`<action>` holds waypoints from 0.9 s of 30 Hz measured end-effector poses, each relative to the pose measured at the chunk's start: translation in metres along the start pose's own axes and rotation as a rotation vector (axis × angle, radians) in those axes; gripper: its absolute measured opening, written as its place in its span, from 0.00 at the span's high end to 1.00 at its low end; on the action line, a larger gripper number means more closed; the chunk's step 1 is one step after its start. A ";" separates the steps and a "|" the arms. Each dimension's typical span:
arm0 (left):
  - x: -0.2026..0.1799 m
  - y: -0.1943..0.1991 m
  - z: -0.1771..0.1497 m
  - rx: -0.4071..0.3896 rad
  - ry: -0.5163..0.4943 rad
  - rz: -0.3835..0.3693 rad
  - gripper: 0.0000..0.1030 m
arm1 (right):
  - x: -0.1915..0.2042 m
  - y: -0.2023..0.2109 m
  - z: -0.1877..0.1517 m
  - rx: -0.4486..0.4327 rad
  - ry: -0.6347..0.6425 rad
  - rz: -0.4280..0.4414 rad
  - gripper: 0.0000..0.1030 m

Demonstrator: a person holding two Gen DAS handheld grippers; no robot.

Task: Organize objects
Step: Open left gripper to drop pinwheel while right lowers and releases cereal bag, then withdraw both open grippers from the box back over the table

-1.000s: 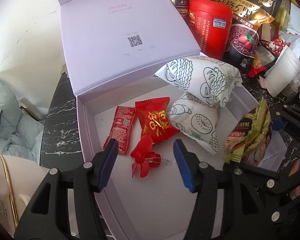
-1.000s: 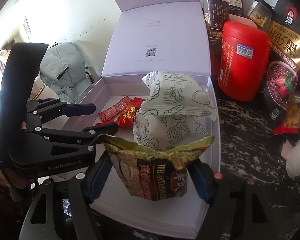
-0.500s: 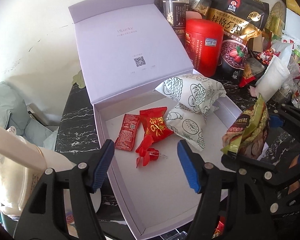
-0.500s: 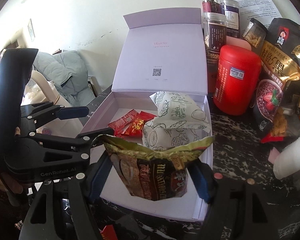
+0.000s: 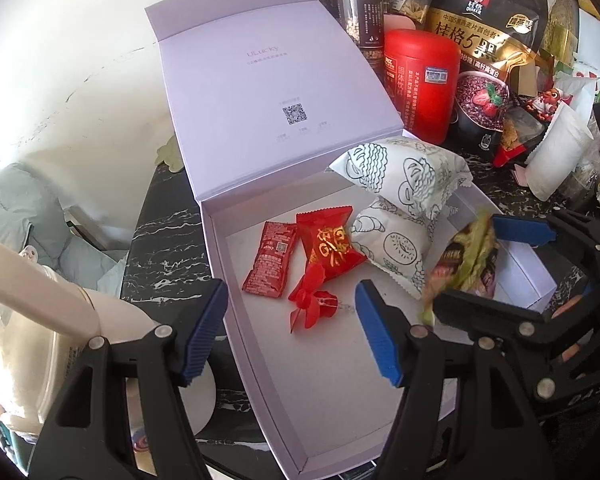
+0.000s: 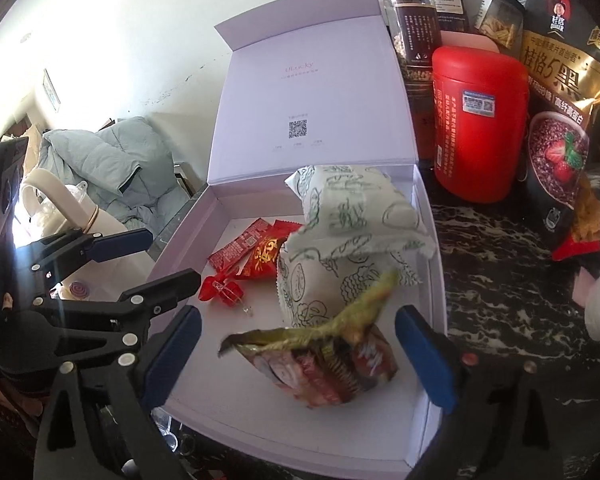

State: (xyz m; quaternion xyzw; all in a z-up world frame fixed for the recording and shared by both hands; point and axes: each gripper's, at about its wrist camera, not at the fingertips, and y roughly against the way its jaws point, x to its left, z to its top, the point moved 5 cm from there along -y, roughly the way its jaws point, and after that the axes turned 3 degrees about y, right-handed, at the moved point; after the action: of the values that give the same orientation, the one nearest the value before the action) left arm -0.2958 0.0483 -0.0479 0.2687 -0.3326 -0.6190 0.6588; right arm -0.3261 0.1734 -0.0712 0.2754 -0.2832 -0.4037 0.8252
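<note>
The right gripper (image 6: 296, 354) has just been opening, its fingers (image 6: 424, 354) now wide apart and clear of the snack bag (image 6: 328, 364) between them, blurred over the box's (image 6: 188, 248) near right corner; the left gripper (image 5: 290, 332) hangs half open, empty; the bag looks light, crinkly, slippery, best pinched at its sealed top; the lid reads "ULucky"; an oats pouch (image 5: 488, 60) says "5黑".

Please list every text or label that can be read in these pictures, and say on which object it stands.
"uLucky": inside the open lid of the lilac box.
"桂格5黑" and "QUAKER": black oat bag.
QR code, no words: same lid.
Red canister, jars, red sachets, snack pouch: print too small or blurred.
</note>
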 end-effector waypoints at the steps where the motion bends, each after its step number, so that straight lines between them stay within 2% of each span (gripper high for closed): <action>1: 0.000 -0.001 0.001 0.001 0.001 -0.004 0.37 | -0.001 0.001 0.000 -0.001 -0.003 -0.003 0.03; 12: 0.001 0.006 0.001 0.006 0.023 -0.041 0.34 | 0.005 0.021 0.002 -0.025 0.009 -0.071 0.03; 22: 0.003 0.050 -0.004 -0.046 0.019 -0.055 0.33 | 0.028 0.067 0.000 -0.069 0.050 -0.131 0.03; 27: 0.003 0.073 -0.007 -0.076 0.020 -0.071 0.27 | 0.042 0.092 -0.001 -0.094 0.068 -0.155 0.02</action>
State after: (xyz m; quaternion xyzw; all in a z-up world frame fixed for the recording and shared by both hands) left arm -0.2442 0.0518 0.0037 0.2612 -0.2926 -0.6516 0.6493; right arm -0.2574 0.1870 0.0012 0.2709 -0.2138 -0.4696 0.8126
